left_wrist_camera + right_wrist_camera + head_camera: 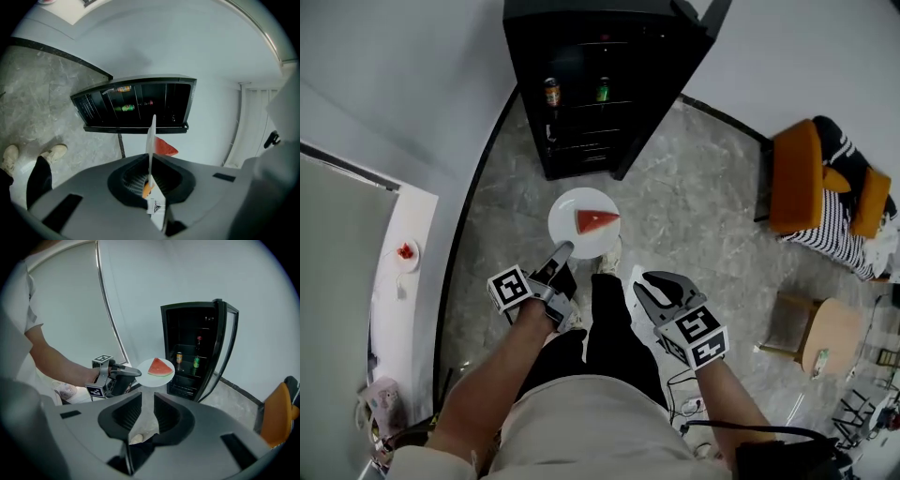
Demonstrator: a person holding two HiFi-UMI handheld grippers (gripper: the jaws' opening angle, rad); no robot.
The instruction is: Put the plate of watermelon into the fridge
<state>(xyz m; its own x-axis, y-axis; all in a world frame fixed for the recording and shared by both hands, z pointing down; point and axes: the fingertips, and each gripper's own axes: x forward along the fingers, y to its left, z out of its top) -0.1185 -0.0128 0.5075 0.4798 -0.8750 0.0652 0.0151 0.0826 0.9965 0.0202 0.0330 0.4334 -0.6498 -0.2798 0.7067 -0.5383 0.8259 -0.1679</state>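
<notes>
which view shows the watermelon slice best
The right gripper view: the whole watermelon slice faces the camera on its plate. The head view shows it smaller, from above. The left gripper view sees the plate edge-on, hiding part of the slice.

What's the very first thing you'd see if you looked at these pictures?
A red watermelon wedge on a round white plate, which the left gripper pinches by its rim above the grey floor. Just ahead stands a tall black fridge with its door open, and an orange can and a green can on a shelf inside.
</notes>
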